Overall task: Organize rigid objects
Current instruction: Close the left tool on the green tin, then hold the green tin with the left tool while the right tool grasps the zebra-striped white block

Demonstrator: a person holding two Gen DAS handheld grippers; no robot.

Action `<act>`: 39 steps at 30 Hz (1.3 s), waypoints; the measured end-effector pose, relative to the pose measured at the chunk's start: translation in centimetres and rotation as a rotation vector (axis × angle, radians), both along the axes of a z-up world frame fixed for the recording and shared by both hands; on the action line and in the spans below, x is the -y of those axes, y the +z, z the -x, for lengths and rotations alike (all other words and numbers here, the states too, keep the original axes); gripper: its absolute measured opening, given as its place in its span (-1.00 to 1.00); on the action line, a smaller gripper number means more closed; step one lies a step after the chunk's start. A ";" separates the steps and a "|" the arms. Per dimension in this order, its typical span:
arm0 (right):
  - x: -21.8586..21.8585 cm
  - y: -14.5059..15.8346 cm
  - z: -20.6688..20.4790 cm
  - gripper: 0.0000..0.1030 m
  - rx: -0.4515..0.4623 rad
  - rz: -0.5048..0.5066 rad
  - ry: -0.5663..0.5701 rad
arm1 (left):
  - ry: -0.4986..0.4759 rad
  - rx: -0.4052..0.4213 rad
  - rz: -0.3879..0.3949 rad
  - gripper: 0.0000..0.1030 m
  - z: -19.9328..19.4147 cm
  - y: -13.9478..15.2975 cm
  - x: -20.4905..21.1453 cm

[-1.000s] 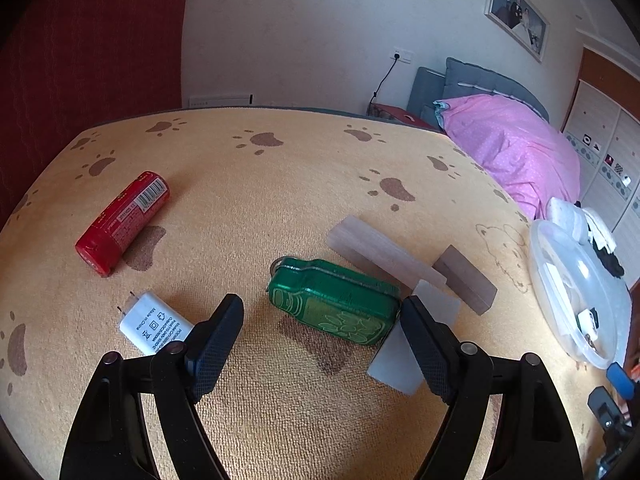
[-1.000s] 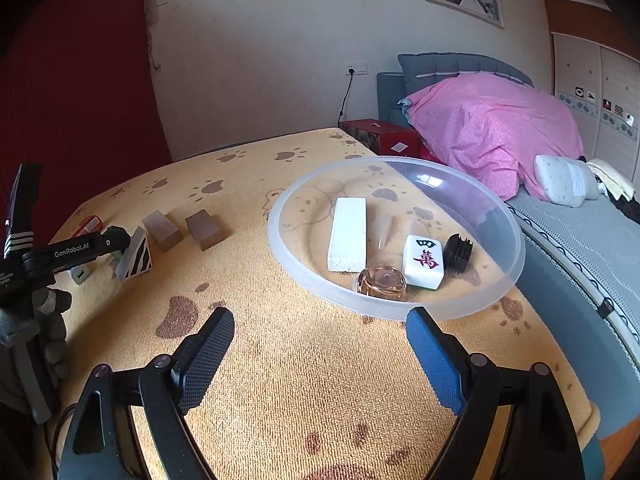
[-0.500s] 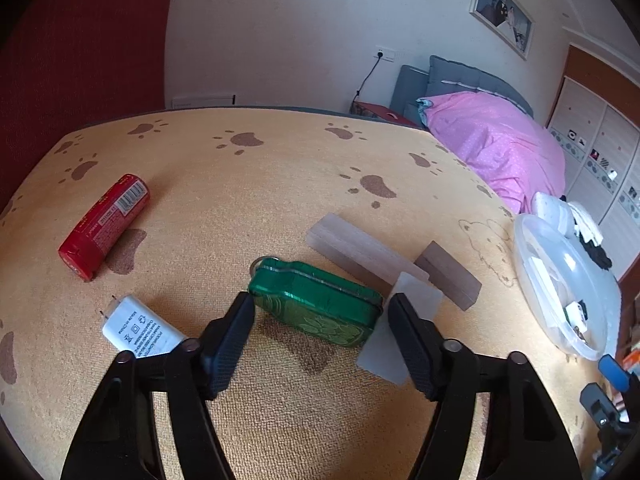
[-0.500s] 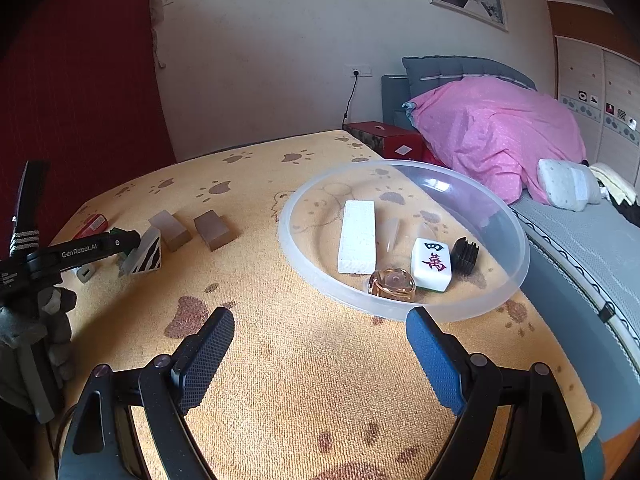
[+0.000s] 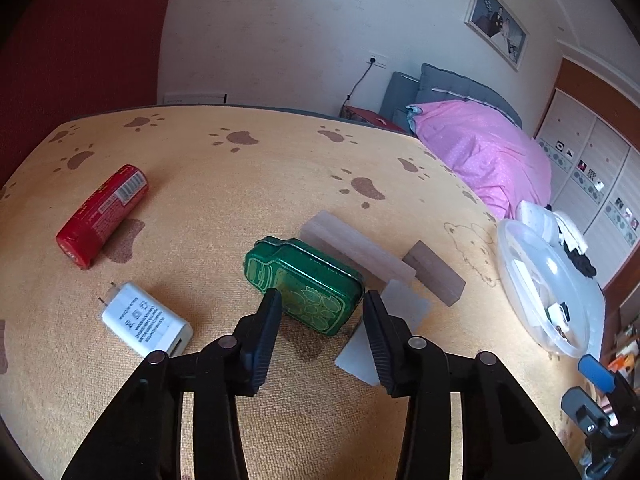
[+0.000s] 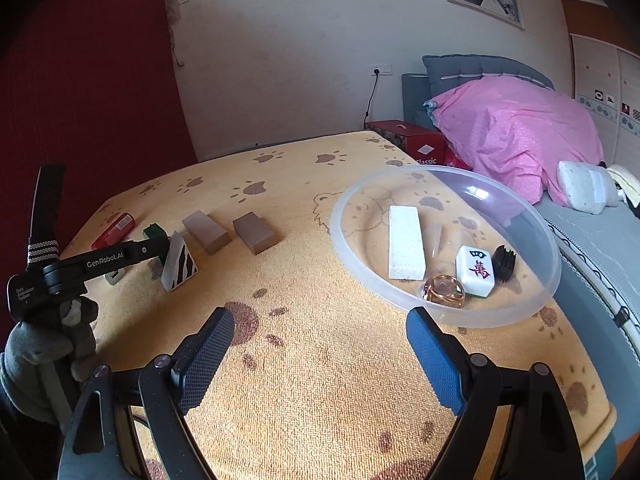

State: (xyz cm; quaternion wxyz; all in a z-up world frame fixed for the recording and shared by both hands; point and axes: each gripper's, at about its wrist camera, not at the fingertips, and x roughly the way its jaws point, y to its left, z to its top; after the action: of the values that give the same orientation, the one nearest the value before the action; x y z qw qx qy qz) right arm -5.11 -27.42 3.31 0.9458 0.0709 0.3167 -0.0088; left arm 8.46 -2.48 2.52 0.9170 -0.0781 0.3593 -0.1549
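While the left gripper [image 5: 320, 300] is closing, its jaws are narrowing from a wide spread a second ago to flanking the near end of the green tin [image 5: 304, 284]; the pads are looking just at or barely off its sides, so the grip is not yet made. That is setting up a pick, likely toward the clear bowl [image 6: 548, 276] at the right edge of the surface.

Going left to right: red tube [image 5: 102, 216] is lying near the left edge, white charger [image 5: 146, 322] nearer the front, then the tin mid-surface, flat, lying diagonally. It is looking like rigid embossed metal with a rimmed lid. A pale block [image 5: 356, 250] is lying just behind it, a card [image 5: 384, 332] beside it, a brown block [image 5: 434, 278] further right.

Right gripper [image 6: 320, 344] is hanging wide open, empty, near the bowl, unchanged from a second ago.
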 end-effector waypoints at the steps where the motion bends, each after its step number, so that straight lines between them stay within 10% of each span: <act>1: -0.2 -0.1 0.0 0.76 -0.003 0.001 0.003 | 0.007 0.001 -0.001 0.02 0.0 0.0 -0.1; 9: -0.8 -0.5 0.1 0.76 -0.021 0.001 0.029 | 0.014 0.019 -0.025 0.50 -0.8 0.3 -0.7; 39: -5.2 -0.7 -2.9 0.76 -0.084 -0.009 0.142 | -0.014 0.029 0.041 0.32 -1.3 1.0 -2.2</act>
State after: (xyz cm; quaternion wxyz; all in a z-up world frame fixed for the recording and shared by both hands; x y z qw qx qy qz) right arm -2.18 -22.18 2.61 0.9297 0.0519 0.3602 0.0566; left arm 9.73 -0.26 3.53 0.9191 -0.0922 0.3431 -0.1700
